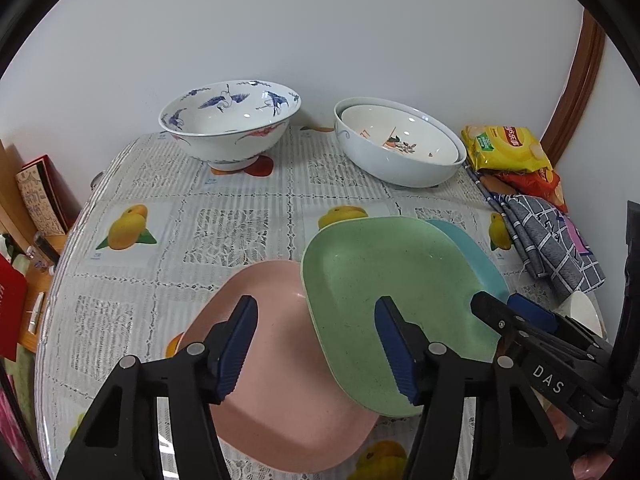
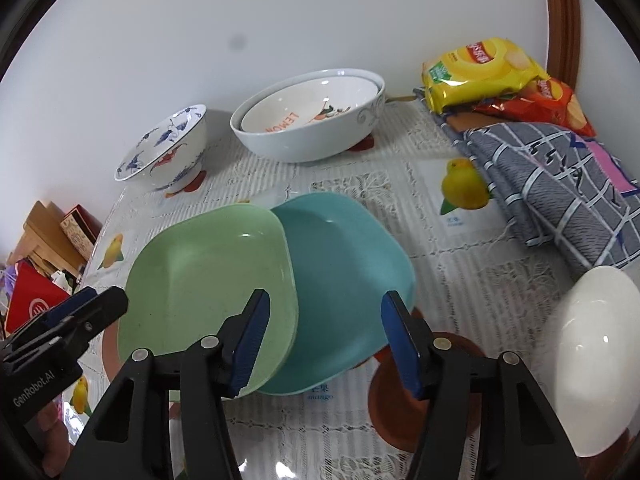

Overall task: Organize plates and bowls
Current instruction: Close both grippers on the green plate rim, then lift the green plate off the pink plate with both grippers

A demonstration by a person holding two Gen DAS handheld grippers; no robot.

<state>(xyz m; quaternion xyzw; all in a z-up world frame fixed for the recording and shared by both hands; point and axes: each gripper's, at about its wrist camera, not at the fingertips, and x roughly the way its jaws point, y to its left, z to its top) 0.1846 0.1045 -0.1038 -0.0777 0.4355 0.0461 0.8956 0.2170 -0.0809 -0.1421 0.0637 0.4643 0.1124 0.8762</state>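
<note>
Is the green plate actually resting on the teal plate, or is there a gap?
Touching. The right wrist view shows the green plate overlapping the teal plate, its edge lying directly on the teal surface with no visible gap.

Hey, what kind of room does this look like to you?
Probably a home dining or kitchen table against a wall. It has a fruit-print tablecloth, ceramic bowls such as the blue crane bowl, snack bags and a folded dish towel.

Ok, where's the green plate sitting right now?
The green squarish plate lies mid-table in both wrist views, overlapping the pink plate on its left and the teal plate on its right, in front of both open grippers.
</note>
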